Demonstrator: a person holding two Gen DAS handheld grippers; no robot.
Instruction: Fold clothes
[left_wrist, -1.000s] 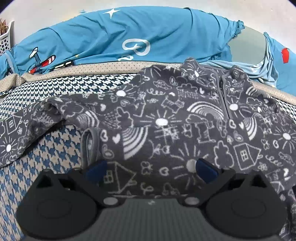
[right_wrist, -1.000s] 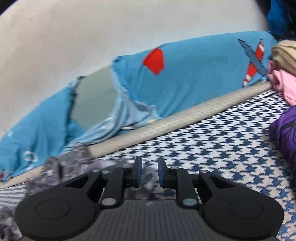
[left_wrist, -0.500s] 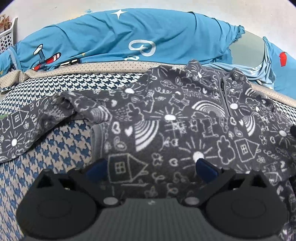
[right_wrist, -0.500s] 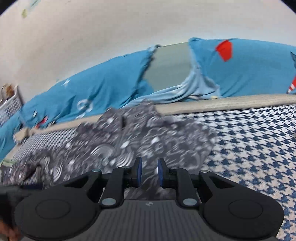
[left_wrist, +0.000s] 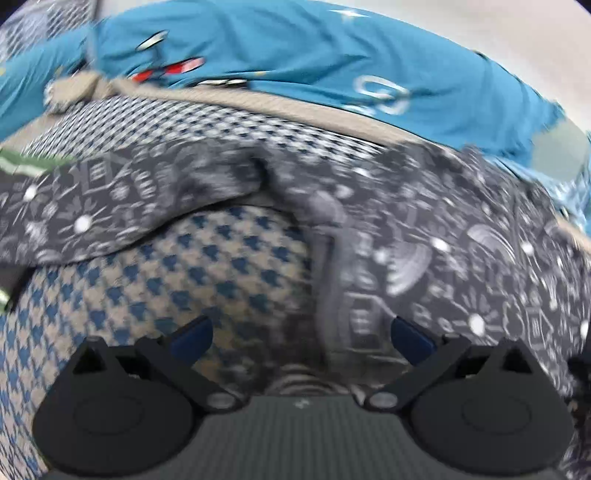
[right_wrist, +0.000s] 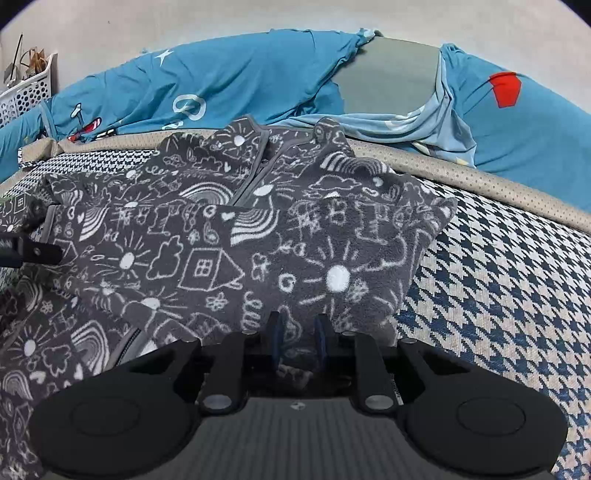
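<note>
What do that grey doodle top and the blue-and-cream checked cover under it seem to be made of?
Grey top: probably fleece; its surface looks fuzzy and matte, and the white doodles have soft edges. Checked cover: seemingly a woven fabric, flat and matte, with a crisp houndstooth pattern; the fibre itself cannot be told.

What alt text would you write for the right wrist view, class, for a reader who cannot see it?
The right gripper pinches a folded-over edge of a grey fleece top printed with white doodles, spread on a blue-and-cream houndstooth bed cover. Behind lie a blue quilt and a white basket.
</note>
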